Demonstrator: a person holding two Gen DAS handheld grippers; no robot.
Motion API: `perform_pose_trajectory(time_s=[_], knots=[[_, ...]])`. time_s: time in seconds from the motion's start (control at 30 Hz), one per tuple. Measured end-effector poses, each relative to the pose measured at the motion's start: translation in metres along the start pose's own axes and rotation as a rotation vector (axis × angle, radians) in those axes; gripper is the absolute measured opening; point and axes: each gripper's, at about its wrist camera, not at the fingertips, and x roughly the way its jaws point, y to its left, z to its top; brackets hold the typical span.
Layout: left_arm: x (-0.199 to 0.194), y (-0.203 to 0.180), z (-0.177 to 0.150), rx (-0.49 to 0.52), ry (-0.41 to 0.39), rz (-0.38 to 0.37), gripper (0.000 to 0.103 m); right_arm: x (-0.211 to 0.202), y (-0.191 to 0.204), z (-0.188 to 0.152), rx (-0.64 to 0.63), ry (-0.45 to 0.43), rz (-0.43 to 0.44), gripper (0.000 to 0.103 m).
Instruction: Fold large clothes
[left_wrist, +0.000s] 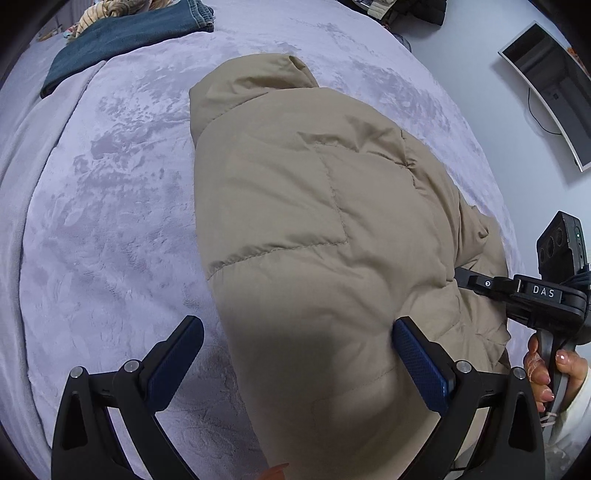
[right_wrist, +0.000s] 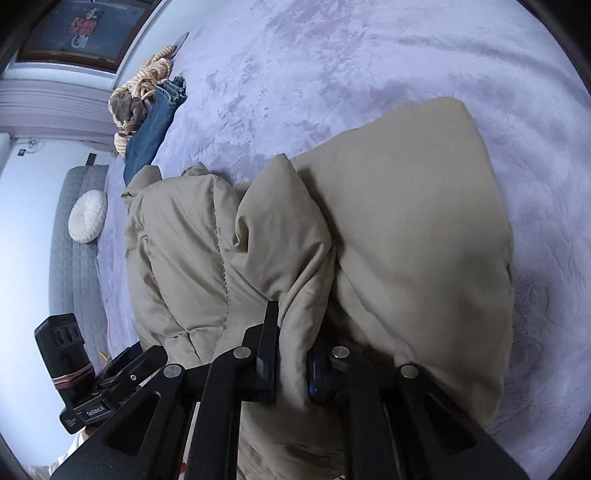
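Observation:
A beige puffer jacket (left_wrist: 314, 221) lies partly folded on a lavender plush blanket (left_wrist: 110, 184). My left gripper (left_wrist: 295, 343) is open and wide: its right pad (left_wrist: 417, 365) touches the jacket's near end, while its left finger (left_wrist: 177, 354) rests over bare blanket. In the right wrist view the jacket (right_wrist: 406, 221) bulges in thick folds, and my right gripper (right_wrist: 293, 332) is shut on a pinched fold of it; fabric hides one fingertip. The right gripper (left_wrist: 517, 291), held by a hand, shows at the jacket's right edge in the left wrist view. The left gripper (right_wrist: 110, 373) appears at lower left.
Folded blue jeans (left_wrist: 122, 37) and a striped tan cloth (left_wrist: 107, 11) lie at the blanket's far edge. A dark screen (left_wrist: 546, 92) sits beyond the bed on the right. A grey quilted bench (right_wrist: 74, 280) with a round white cushion (right_wrist: 88, 216) stands alongside.

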Motion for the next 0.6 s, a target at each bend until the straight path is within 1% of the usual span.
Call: perform_pose_trajectory(time_s=[0.07,0.13,0.23,0.33,0.43,0.6], knots=[[-0.005,0.002,-0.001,0.006,0.000,0.010,0.102,-0.002,0.001,-0.003,0.006,-0.017,-0.012,0.012],[-0.009,0.004,-0.002,0.012,-0.002,0.022,0.103,-0.007,0.008,-0.007,-0.012,-0.036,-0.053,0.013],[-0.013,0.010,-0.004,0.016,-0.003,0.029,0.103,-0.014,0.015,-0.016,-0.039,-0.067,-0.122,0.017],[-0.017,0.013,-0.006,0.016,-0.007,0.035,0.102,-0.020,0.017,-0.022,-0.047,-0.093,-0.159,0.019],[-0.018,0.013,-0.006,0.012,-0.005,0.039,0.102,-0.021,0.017,-0.023,-0.047,-0.095,-0.164,0.019],[-0.016,0.011,-0.004,-0.010,0.006,0.051,0.102,-0.017,0.017,-0.022,-0.052,-0.069,-0.166,0.025]])
